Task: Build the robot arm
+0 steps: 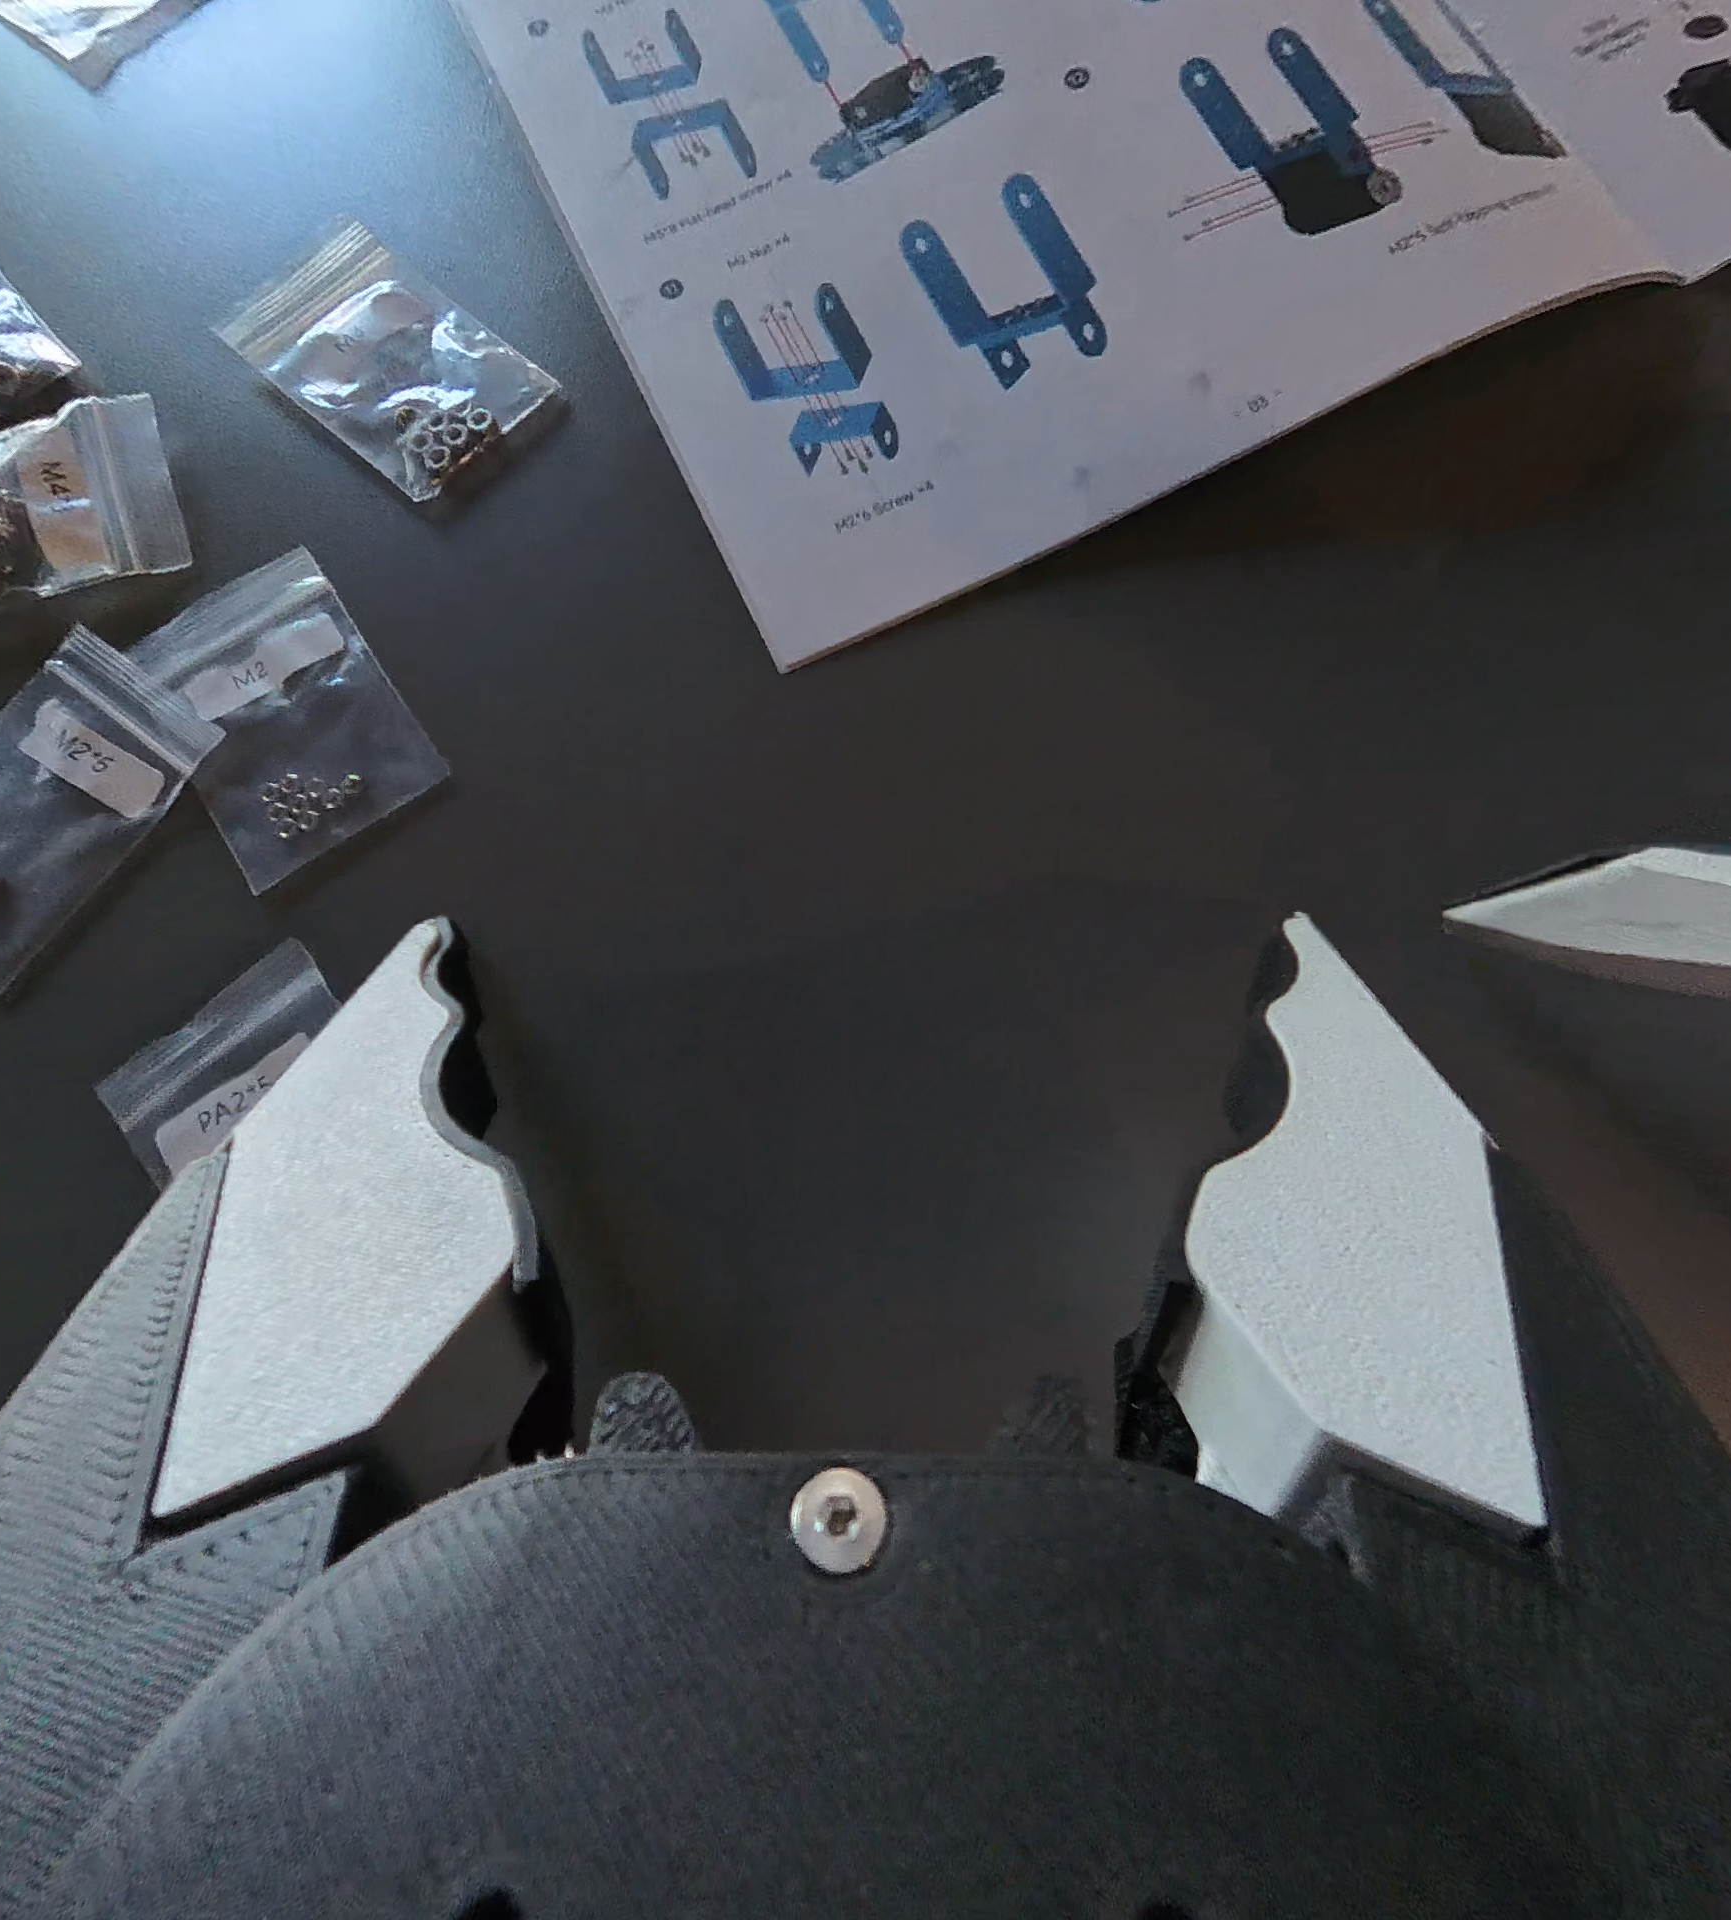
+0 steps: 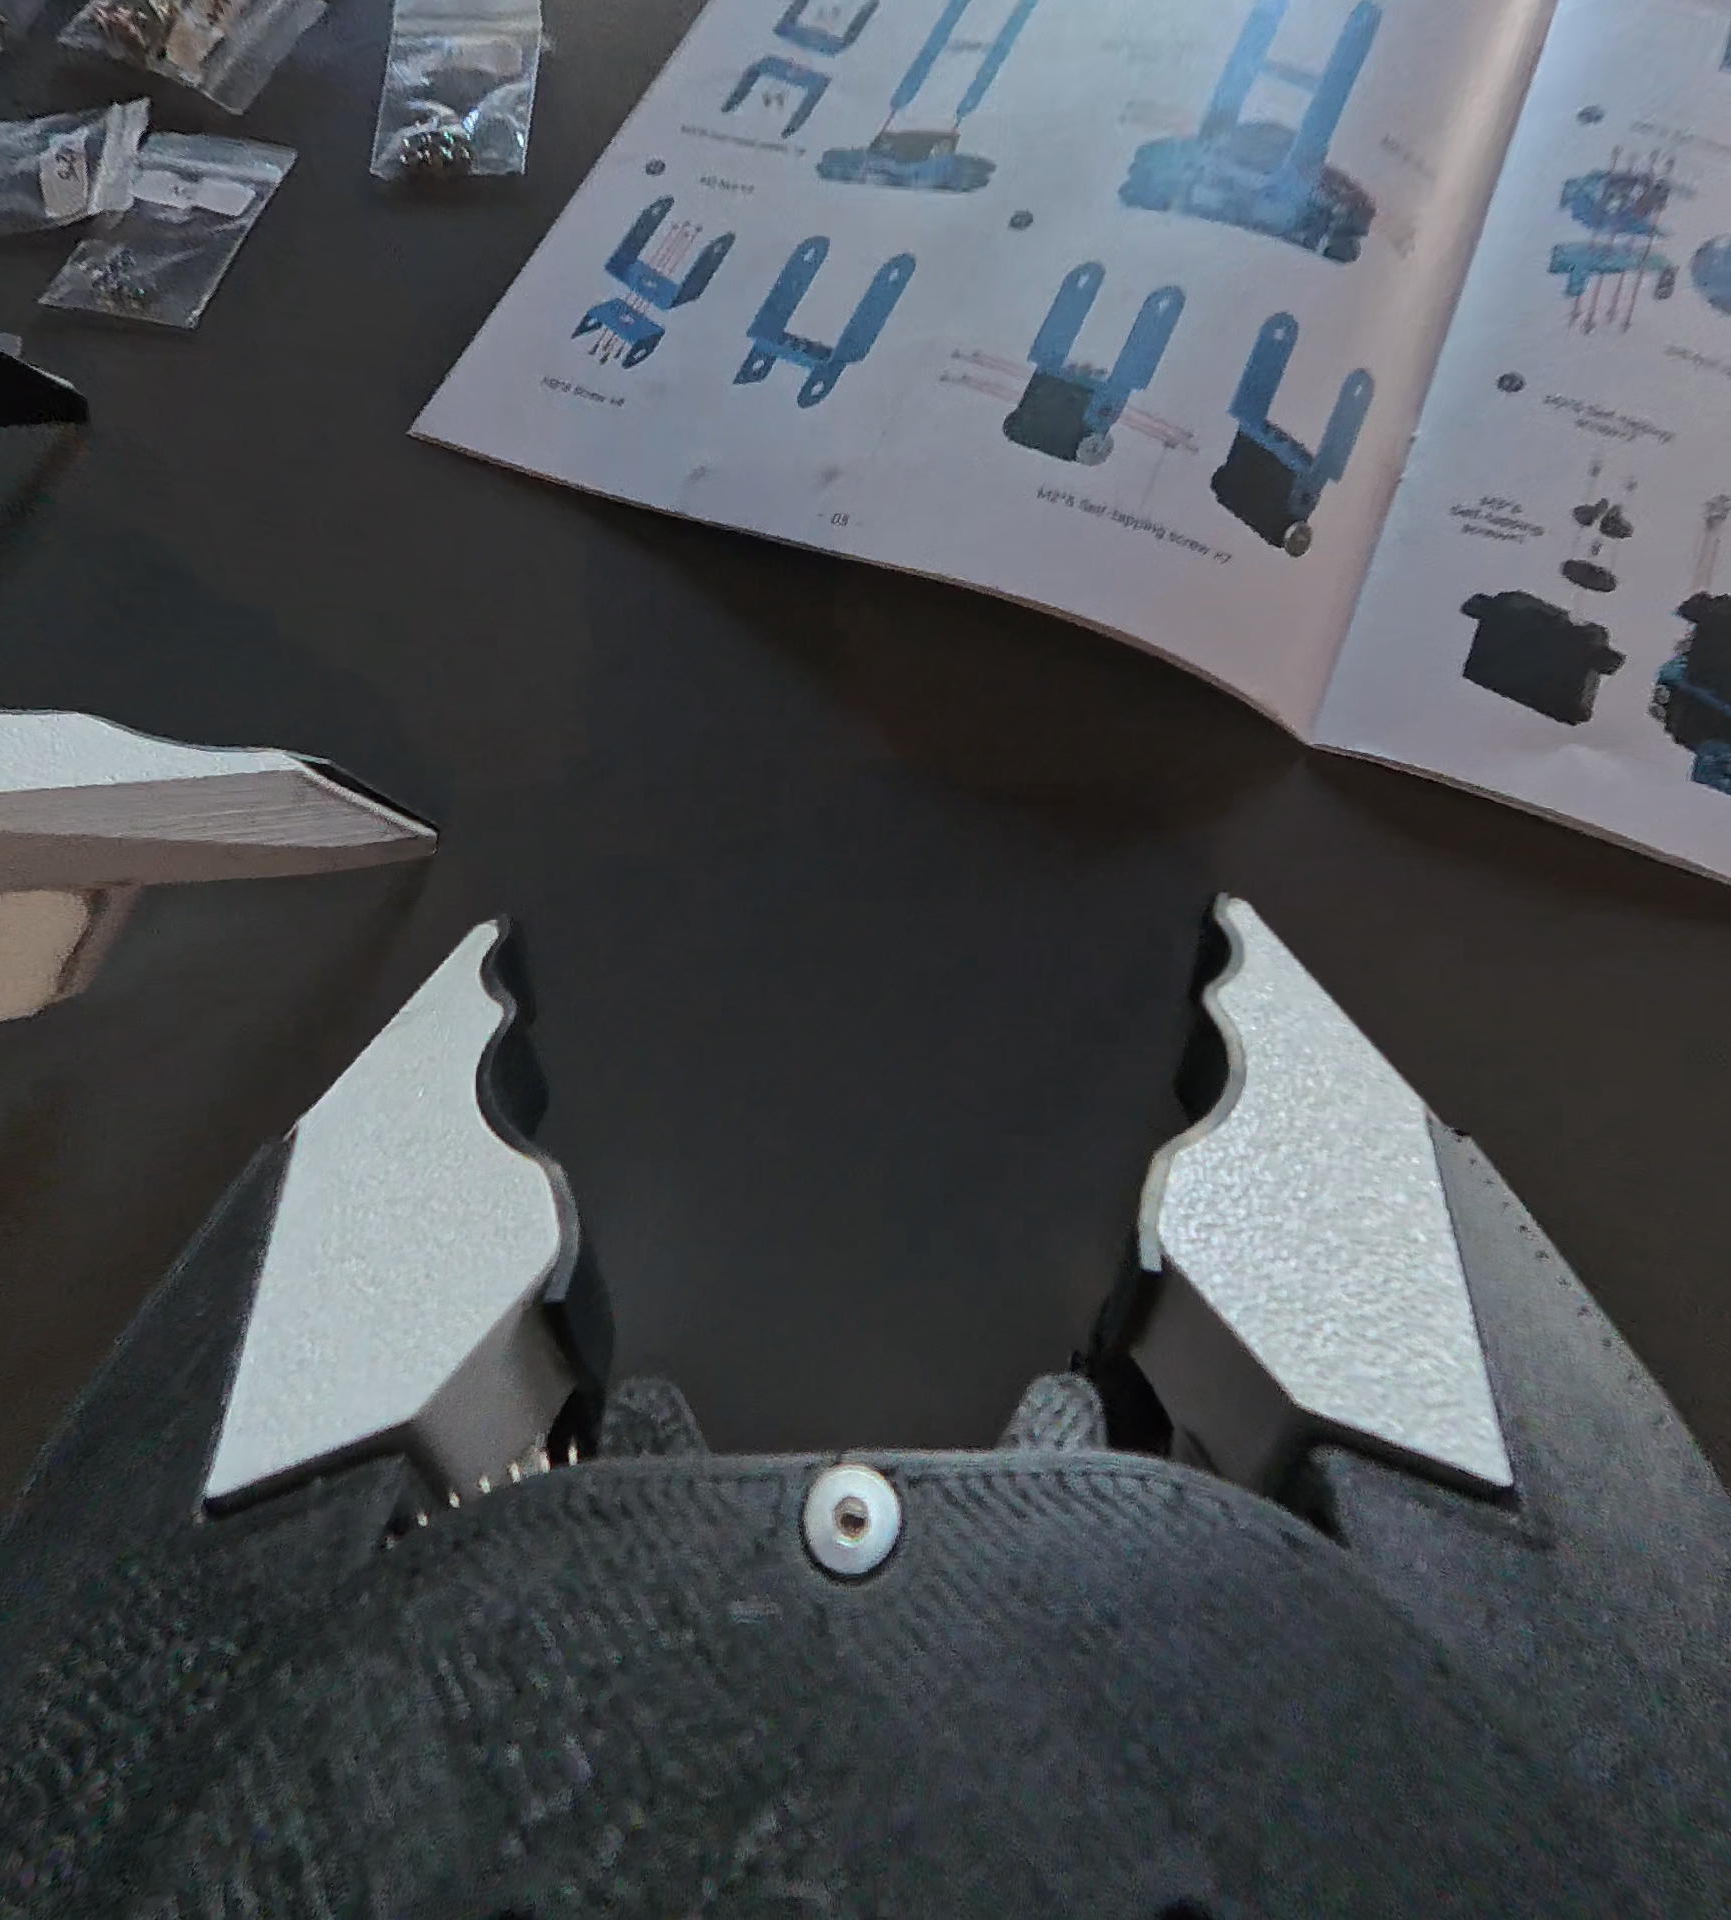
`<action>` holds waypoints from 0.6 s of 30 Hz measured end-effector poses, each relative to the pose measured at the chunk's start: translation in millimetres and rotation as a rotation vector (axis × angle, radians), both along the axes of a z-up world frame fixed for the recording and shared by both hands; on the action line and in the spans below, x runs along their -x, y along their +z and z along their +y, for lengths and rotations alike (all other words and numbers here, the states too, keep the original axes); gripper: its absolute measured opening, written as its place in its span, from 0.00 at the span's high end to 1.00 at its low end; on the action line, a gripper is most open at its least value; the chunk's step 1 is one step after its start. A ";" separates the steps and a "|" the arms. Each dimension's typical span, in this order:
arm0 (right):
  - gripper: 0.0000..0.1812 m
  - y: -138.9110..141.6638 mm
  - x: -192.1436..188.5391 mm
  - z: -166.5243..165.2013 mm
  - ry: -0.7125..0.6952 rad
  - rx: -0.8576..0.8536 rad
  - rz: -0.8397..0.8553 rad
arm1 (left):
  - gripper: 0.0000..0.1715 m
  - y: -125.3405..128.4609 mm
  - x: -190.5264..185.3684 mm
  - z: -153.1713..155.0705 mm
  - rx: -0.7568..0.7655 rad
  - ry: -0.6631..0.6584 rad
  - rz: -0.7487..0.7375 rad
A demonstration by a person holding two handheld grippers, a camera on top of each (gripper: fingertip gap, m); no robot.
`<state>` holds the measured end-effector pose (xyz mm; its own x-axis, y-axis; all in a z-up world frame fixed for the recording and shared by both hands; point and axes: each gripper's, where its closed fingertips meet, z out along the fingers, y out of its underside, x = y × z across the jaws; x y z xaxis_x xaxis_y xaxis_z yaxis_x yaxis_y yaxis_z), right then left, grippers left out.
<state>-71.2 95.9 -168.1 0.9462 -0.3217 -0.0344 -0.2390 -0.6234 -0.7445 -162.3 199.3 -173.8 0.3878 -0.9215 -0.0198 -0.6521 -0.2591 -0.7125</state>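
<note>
Left gripper (image 1: 866, 935): spread wide, empty, above bare table (image 1: 840, 790), bags (image 1: 310, 727) just beside, laid flat in reach. Right gripper (image 2: 856, 925): likewise spread, empty, near open manual (image 2: 944, 312), lying flat for reading.

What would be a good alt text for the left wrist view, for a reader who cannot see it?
The open left gripper, white-fingered on a black printed body, hovers over a bare dark grey tabletop, holding nothing. Small clear plastic zip bags of metal nuts and screws lie to its left, an open white instruction booklet with blue diagrams lies ahead, and the right gripper's white fingertip enters at right.
</note>
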 end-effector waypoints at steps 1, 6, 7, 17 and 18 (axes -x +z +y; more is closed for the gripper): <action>0.32 1.4 -2.0 2.0 -0.009 -0.007 -0.010 | 0.16 -0.1 -1.0 0.2 0.002 0.000 0.000; 0.29 -1.4 -1.4 6.3 -0.023 0.017 -0.024 | 0.16 -0.3 -1.2 -0.1 0.005 -0.005 0.000; 0.29 -1.8 -0.9 7.0 -0.023 0.019 -0.022 | 0.16 -0.1 -1.1 -0.1 0.005 -0.006 -0.001; 0.26 -2.5 -0.1 9.5 -0.028 0.025 -0.027 | 0.17 0.2 -1.2 0.3 0.003 -0.002 -0.006; 0.27 -2.5 0.0 9.5 -0.028 0.025 -0.027 | 0.17 0.2 -1.3 0.2 0.003 -0.002 -0.006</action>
